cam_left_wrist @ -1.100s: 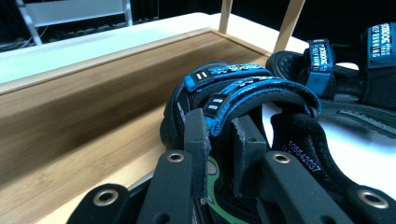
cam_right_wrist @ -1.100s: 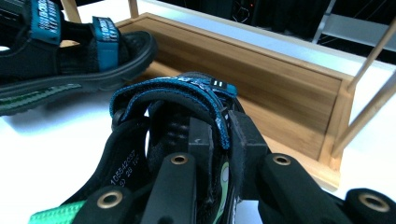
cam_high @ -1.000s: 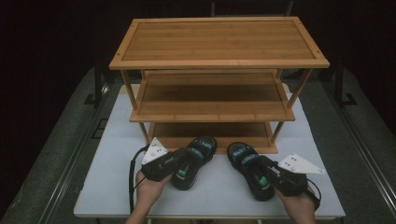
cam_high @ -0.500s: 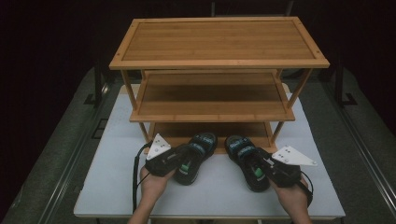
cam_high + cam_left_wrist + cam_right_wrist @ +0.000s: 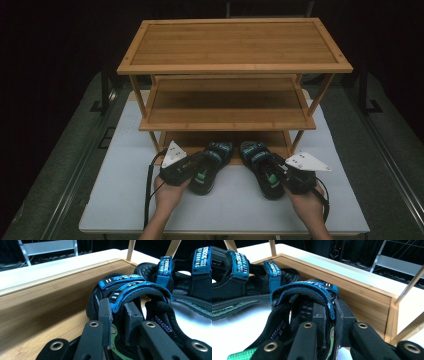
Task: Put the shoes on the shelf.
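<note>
Left gripper view: the left gripper (image 5: 117,325) is pinching the blue strap of the left black sandal (image 5: 130,290), jaws nearly closed. The right gripper (image 5: 329,322) is clamping the right black sandal (image 5: 304,297) likewise. Both toes are reaching the three-tier bamboo rack (image 5: 235,65)'s bottom shelf (image 5: 225,138); pushing fully in and releasing probably remain.

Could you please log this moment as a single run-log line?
left tool: shut on left sandal strap | right tool: shut on right sandal strap | sandal toes at rack bottom shelf edge
</note>
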